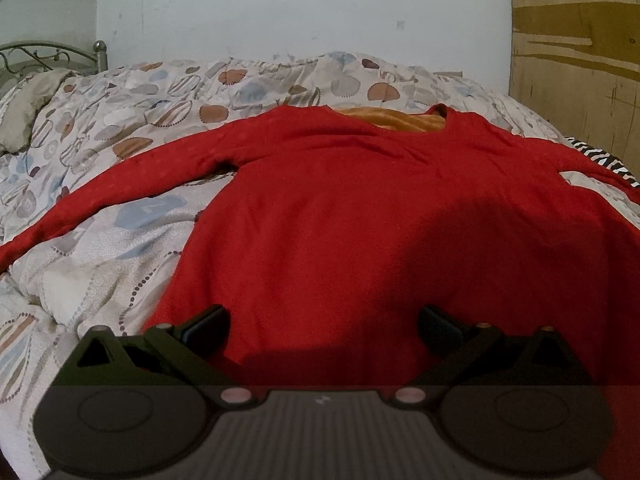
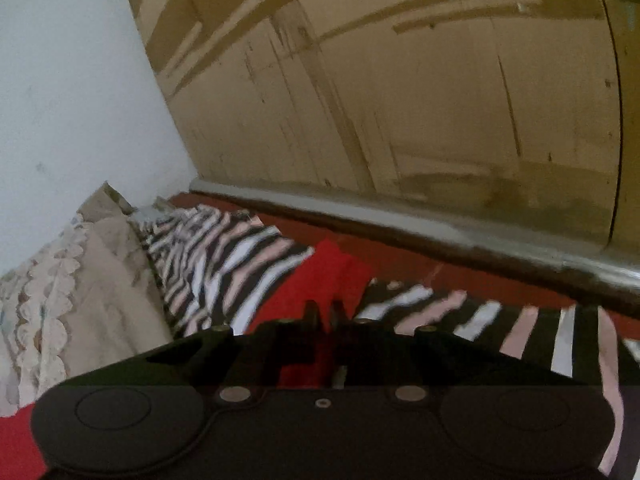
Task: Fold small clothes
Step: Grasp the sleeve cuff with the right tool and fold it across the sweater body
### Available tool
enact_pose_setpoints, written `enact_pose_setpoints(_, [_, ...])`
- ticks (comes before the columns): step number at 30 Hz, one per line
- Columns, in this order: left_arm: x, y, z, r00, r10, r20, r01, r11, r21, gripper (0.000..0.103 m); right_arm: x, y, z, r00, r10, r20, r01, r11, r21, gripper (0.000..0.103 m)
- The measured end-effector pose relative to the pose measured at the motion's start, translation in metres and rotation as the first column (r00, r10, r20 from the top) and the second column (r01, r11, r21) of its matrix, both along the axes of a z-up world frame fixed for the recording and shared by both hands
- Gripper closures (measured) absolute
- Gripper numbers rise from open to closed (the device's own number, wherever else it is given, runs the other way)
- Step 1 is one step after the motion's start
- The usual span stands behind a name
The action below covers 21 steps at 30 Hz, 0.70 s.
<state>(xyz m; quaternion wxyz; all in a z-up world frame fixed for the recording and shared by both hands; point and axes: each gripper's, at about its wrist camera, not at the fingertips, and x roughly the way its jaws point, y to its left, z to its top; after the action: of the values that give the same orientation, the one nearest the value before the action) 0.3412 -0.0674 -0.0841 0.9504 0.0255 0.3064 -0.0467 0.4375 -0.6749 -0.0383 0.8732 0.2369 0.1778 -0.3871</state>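
In the left wrist view, the left gripper (image 1: 322, 326) is held low over the near hem of a red top (image 1: 360, 208), with its jaws spread wide and nothing between them. A dark shadow is cast on the cloth just ahead of the fingers. The top is laid flat on a patterned duvet (image 1: 100, 240), body toward the camera and neck away, one sleeve stretched out to the left across the bedding. An orange lining (image 1: 392, 120) is seen inside the neck opening. Beyond the top, more duvet is heaped against a pale wall (image 1: 280, 8), and a metal bedstead (image 1: 44, 56) is seen at far left. A brown board (image 1: 576, 60) stands at far right.

In the right wrist view, the right gripper (image 2: 325, 316) is closed almost fully on a fold of the red top (image 2: 316, 280); red cloth is pinched between the narrow jaws. A striped cloth (image 2: 224, 256) lies under and around the sleeve. Past it, a red floor (image 2: 400, 256) and the brown board (image 2: 400, 80) are seen.
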Motion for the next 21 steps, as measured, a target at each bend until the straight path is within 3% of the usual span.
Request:
enact_pose_setpoints(7, [-0.001, 0.001, 0.000, 1.000, 0.002, 0.003, -0.002, 1.000, -0.012, 0.000, 0.000, 0.037, 0.057, 0.993, 0.115, 0.015, -0.110, 0.973, -0.203, 0.098])
enact_pose_setpoints(13, [-0.002, 0.006, 0.005, 1.000, 0.013, 0.019, -0.012, 0.999, -0.048, 0.000, 0.019, 0.102, 0.121, 0.955, 0.297, -0.016, -0.283, 0.890, -0.358, 0.099])
enact_pose_setpoints(17, [-0.005, 0.020, 0.015, 0.999, 0.033, 0.021, -0.030, 0.991, -0.128, 0.000, 0.031, 0.162, 0.158, 0.900, 0.436, -0.021, -0.402, 0.810, -0.427, 0.099])
enact_pose_setpoints(21, [-0.011, 0.038, 0.026, 0.997, 0.066, 0.031, -0.058, 0.973, -0.221, 0.000, 0.034, 0.237, 0.183, 0.803, 0.595, -0.044, -0.536, 0.688, -0.489, 0.099])
